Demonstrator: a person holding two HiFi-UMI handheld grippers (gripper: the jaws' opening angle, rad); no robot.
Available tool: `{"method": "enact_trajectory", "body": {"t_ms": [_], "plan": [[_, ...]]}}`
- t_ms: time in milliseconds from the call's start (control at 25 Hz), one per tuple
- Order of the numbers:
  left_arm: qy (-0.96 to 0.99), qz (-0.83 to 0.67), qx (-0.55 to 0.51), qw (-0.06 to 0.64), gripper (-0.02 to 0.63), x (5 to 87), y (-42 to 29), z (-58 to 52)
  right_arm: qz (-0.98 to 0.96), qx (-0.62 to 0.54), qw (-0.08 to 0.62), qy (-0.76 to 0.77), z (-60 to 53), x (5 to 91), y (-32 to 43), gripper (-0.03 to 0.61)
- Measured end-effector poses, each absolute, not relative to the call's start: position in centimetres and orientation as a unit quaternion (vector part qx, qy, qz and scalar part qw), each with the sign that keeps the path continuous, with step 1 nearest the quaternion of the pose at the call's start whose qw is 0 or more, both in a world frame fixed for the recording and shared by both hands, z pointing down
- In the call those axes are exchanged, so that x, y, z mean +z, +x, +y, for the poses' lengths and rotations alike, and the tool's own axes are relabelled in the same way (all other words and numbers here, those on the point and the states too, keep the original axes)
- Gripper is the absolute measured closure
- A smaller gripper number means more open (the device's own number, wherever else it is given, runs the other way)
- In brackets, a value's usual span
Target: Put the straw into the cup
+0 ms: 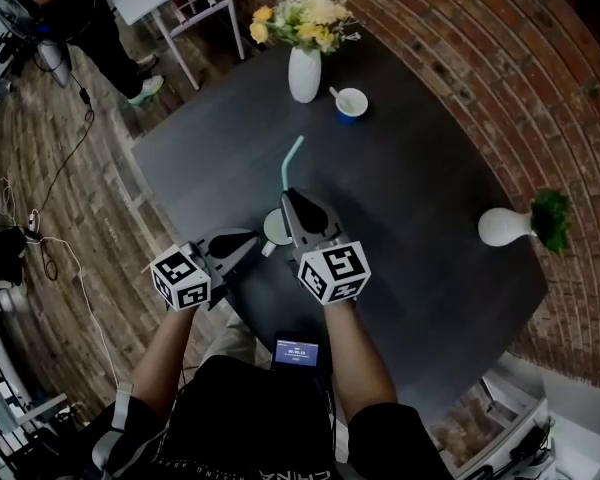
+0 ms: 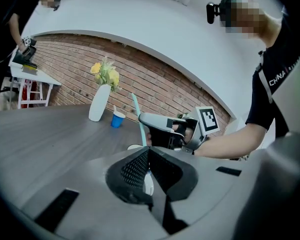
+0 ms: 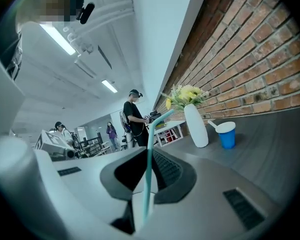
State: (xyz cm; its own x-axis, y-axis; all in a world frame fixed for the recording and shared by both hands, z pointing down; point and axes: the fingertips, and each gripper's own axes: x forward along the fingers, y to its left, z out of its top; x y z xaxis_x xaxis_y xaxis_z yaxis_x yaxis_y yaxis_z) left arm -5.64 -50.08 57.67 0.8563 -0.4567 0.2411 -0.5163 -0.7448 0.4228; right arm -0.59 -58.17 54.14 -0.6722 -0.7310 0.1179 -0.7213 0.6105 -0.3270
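Two grippers: left gripper [image 1: 263, 245], fingers pinching the cup [image 1: 275, 230] rim to steady it; right gripper [image 1: 290, 196], fingers clamping the straw [image 1: 291, 160] over its mouth, ready for lowering.

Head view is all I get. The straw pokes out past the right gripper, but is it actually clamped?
Observer: Yes. The right gripper view shows the right gripper shut on the teal straw, which runs up between its jaws and bends near the top.
Operator: And the left one, is it on the cup or just beside it?
Observer: On it, as far as I can see. The left gripper view shows the white cup caught between the jaws of the left gripper.
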Motion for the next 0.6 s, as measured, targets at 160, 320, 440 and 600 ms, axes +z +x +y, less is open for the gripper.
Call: {"method": "enact_trajectory", "body": {"t_ms": [160, 320, 440, 600], "plan": [[0.932, -0.261, 0.062, 0.244, 0.611, 57.7, -5.5, -50.1, 0.892, -0.172, 0.004, -0.418, -57.6, 54.8, 0.2, 0.543], [0.932, -0.261, 0.065, 0.245, 0.611, 57.9, -5.5, -49.8, 0.885, -0.175, -0.005, -0.432, -56.9, 55.8, 1.0, 0.543], [0.931, -0.262, 0.065, 0.247, 0.611, 58.1, -5.5, -49.7, 0.88, -0.182, -0.012, -0.438, -56.4, 56.6, 1.4, 0.543], [0.929, -0.264, 0.059, 0.253, 0.611, 58.1, -5.5, -49.7, 0.878, -0.189, -0.018, -0.44, -56.2, 57.2, 1.7, 0.541]]}}
